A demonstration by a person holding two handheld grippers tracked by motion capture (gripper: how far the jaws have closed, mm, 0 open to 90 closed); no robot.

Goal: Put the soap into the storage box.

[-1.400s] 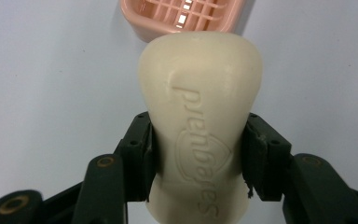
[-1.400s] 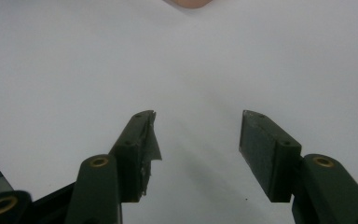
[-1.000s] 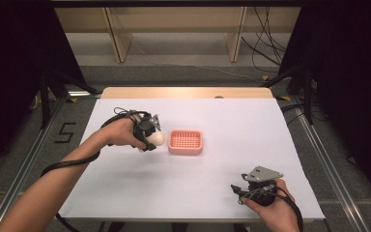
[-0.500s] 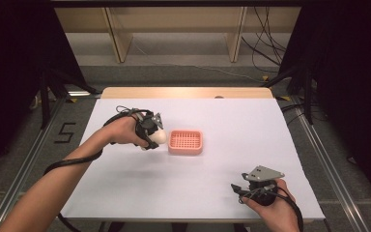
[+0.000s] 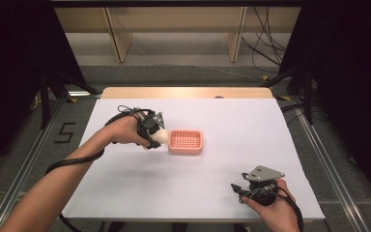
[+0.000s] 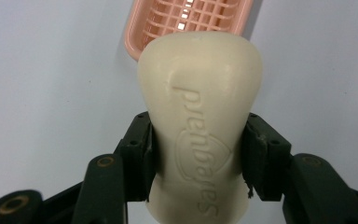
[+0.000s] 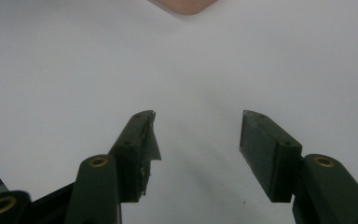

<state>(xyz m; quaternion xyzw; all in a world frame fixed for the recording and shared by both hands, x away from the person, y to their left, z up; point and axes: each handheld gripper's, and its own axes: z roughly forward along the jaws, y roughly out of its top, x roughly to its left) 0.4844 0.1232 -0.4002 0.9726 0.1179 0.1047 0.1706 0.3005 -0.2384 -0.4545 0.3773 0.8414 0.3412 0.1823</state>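
The left claw (image 5: 155, 133) grips a cream soap (image 6: 200, 116) across its narrow waist, the pads pressing both sides. In the left claw's view the soap's long axis runs straight ahead toward the pink tray (image 6: 191, 21), which lies just past its far end. From above, the soap (image 5: 160, 137) hangs just left of the tray (image 5: 185, 142), so the placing move likely runs rightward. The right claw (image 5: 244, 189) sits well apart at the near right of the white surface (image 5: 232, 121), its jaws wide and empty.

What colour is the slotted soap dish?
Pale pink plastic soap dish; clearest in the high view.
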